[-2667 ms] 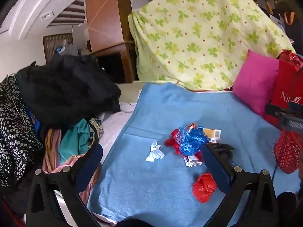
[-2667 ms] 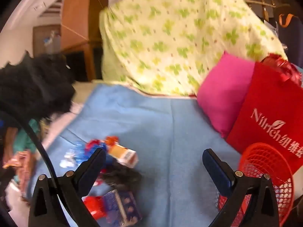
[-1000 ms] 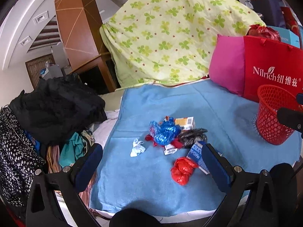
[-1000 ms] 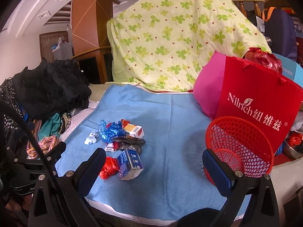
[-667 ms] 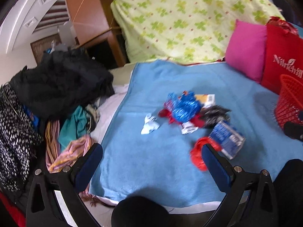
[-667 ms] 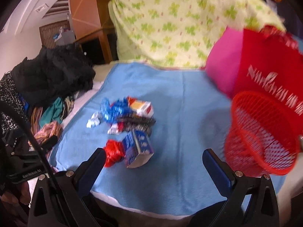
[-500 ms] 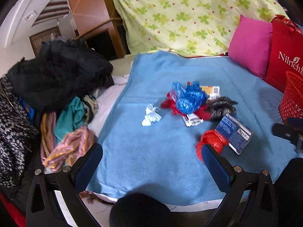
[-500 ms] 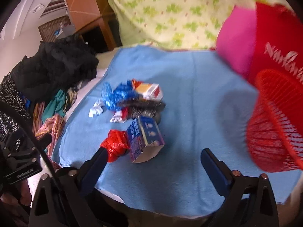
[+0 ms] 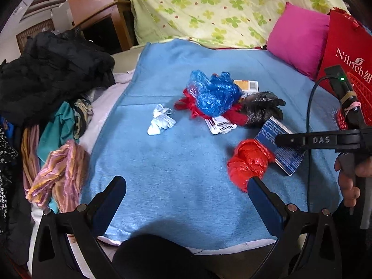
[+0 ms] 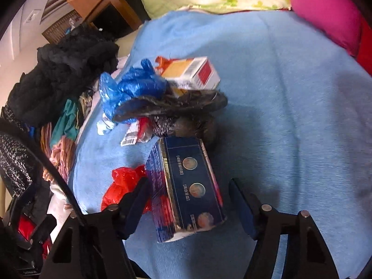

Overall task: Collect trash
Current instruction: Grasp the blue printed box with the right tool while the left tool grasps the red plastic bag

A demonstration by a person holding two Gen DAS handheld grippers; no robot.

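Trash lies in a heap on a blue blanket [image 9: 162,162]: a blue plastic bag [image 9: 214,95], a black bag [image 9: 260,109], a red bag [image 9: 251,162], a white tissue [image 9: 160,119], an orange-and-white carton [image 10: 193,73] and a dark blue box [image 10: 188,186]. My right gripper [image 10: 188,195] is open, its jaws on either side of the dark blue box, not closed on it. My left gripper [image 9: 186,195] is open and empty above the blanket's near edge, the red bag by its right finger. The right gripper also shows in the left wrist view [image 9: 307,139].
A red mesh basket [image 9: 358,97] and a red paper bag [image 9: 344,46] stand at the right, beside a pink pillow [image 9: 300,39]. A clover-print sheet [image 9: 220,7] hangs behind. Piled clothes [image 9: 53,88] lie off the blanket's left edge.
My right gripper has swung left and down from the basket to the dark blue box and narrowed around it. My left gripper has moved slightly closer to the heap.
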